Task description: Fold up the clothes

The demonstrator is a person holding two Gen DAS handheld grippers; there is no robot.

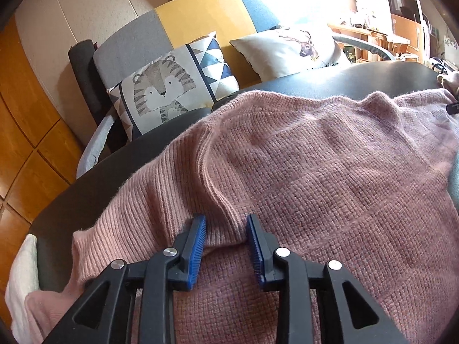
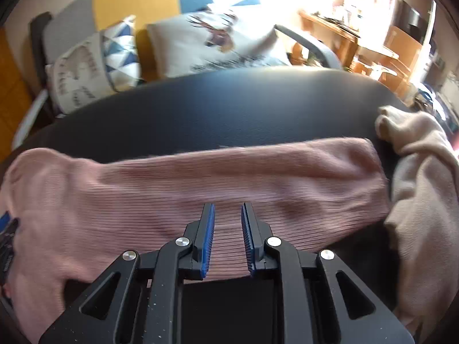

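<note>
Pink knit sweater lies spread across the dark table, sleeve along its far edge. Left tool straddles a raised ridge, jaws apart; right tool, also parted, brackets the ribbed sleeve, likely for folding inward.

We see the right-wrist view smeared by motion blur: the tiger-print cushion and the white deer-print cushion lose their detail there. The pink ribbed knit sweater runs past the bottom and right edges of the left-wrist view, covering most of the dark round table. The cream-coloured garment is cut by the right edge. The sunlit shelving is washed out.
</note>
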